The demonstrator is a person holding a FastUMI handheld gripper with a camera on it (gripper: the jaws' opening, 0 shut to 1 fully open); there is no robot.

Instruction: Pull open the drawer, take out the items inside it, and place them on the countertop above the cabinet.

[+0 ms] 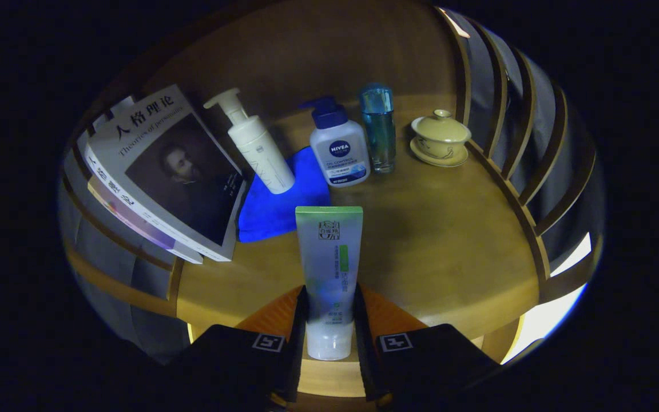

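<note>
Your gripper (329,320) is clamped on a facial-cleanser tube (329,269), both fingers pressing its lower sides, jaws only as far apart as the tube is wide. The tube stands upright between the fingers, crimped green end up, over the front edge of the countertop (449,240). I can't tell if its cap touches the wood.

Step in hand, as I read it: placing this item on top. Next move calls for lowering until the cap seats, then opening; a tall narrow tube may tip, so release slowly or lay it flat.

Countertop is round-edged, warm wood, dimly lit. Toward the back: white pump bottle (258,149) leaning on a blue cloth (275,212), Nivea pump bottle (338,151), blue glass bottle (379,129), lidded teacup on a saucer (440,139) near the right edge. Stacked books (161,171) overhang the left edge. Wooden slats (527,166) with grey between them curve round the right side. There is free space to the tube's right.
</note>
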